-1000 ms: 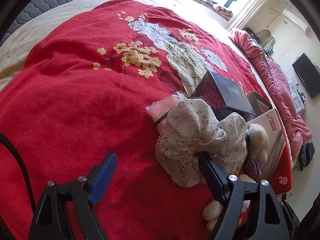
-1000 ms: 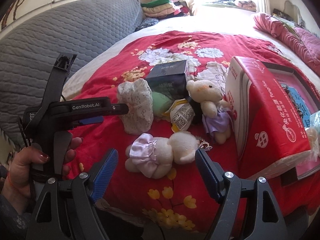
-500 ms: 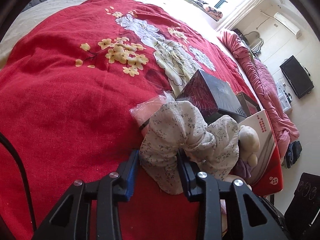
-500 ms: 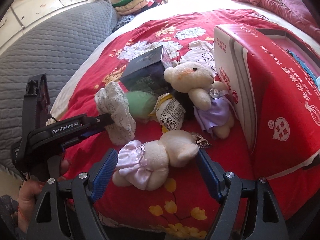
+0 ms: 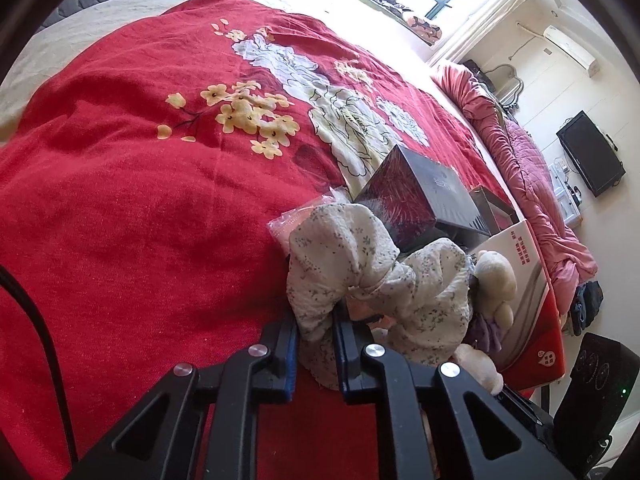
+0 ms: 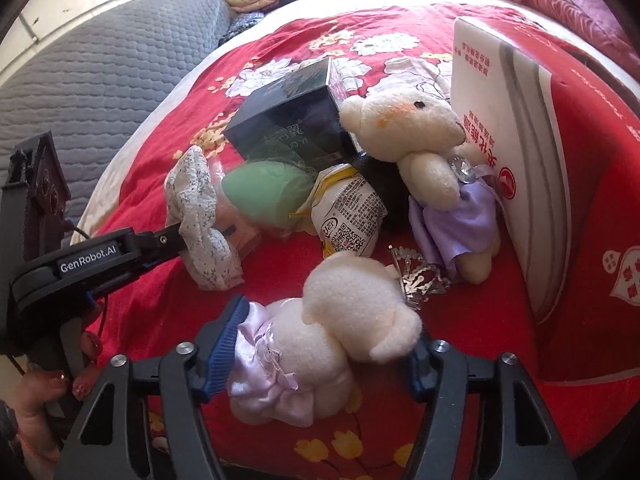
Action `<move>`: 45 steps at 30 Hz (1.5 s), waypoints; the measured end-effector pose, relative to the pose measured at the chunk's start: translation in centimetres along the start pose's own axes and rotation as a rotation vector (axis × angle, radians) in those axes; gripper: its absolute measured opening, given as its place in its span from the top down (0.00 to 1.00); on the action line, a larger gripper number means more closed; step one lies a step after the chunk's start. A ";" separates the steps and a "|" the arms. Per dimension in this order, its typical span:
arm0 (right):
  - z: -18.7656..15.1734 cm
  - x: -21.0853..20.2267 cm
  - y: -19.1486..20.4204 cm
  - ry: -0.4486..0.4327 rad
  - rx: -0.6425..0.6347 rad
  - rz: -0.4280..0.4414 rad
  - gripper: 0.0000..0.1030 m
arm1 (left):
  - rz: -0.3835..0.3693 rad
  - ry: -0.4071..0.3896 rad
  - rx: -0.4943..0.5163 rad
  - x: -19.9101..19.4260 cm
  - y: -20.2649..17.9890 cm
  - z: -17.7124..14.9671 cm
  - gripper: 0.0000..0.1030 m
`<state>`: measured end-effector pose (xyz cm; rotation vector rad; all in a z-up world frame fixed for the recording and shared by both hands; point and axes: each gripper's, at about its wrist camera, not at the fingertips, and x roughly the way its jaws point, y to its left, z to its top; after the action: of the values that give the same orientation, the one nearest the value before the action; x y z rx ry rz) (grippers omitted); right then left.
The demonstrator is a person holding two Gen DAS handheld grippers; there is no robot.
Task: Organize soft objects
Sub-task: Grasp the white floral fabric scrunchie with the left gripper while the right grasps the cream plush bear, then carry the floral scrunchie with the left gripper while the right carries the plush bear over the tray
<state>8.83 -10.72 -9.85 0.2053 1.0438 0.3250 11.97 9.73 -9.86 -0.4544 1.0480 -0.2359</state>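
On a red bedspread (image 5: 120,208), the left gripper (image 5: 316,344) jaws clamp the floral cloth (image 5: 360,272) at lower centre; the right gripper (image 6: 320,344) jaws, just closing, flank a plush bear (image 6: 320,340), contact unclear.

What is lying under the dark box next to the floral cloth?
The dark box rests tilted on a green soft object and a yellow-white snack packet. Whatever lies beneath its far end is covered, partly by the sitting bear.
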 end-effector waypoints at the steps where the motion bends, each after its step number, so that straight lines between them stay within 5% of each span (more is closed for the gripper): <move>1: 0.1 0.0 0.0 -0.001 -0.015 0.008 0.42 | 0.004 -0.004 0.004 -0.1 0.0 0.0 0.86; 6: 0.2 -0.7 0.3 -0.033 -0.084 0.042 0.50 | 0.040 -0.040 0.040 -1.3 -0.5 -0.3 0.86; 23: 1.6 -8.0 1.8 -0.269 -0.250 0.035 0.52 | 0.053 -0.186 0.116 -7.0 -4.8 -1.7 0.86; 45: 2.4 -18.1 -1.8 -0.529 -0.223 0.039 0.52 | 0.007 -0.218 0.238 -10.8 -15.1 -2.6 0.86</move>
<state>2.88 -18.93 5.45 0.1016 0.4767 0.3931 4.84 0.04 4.60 -0.2542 0.7962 -0.2942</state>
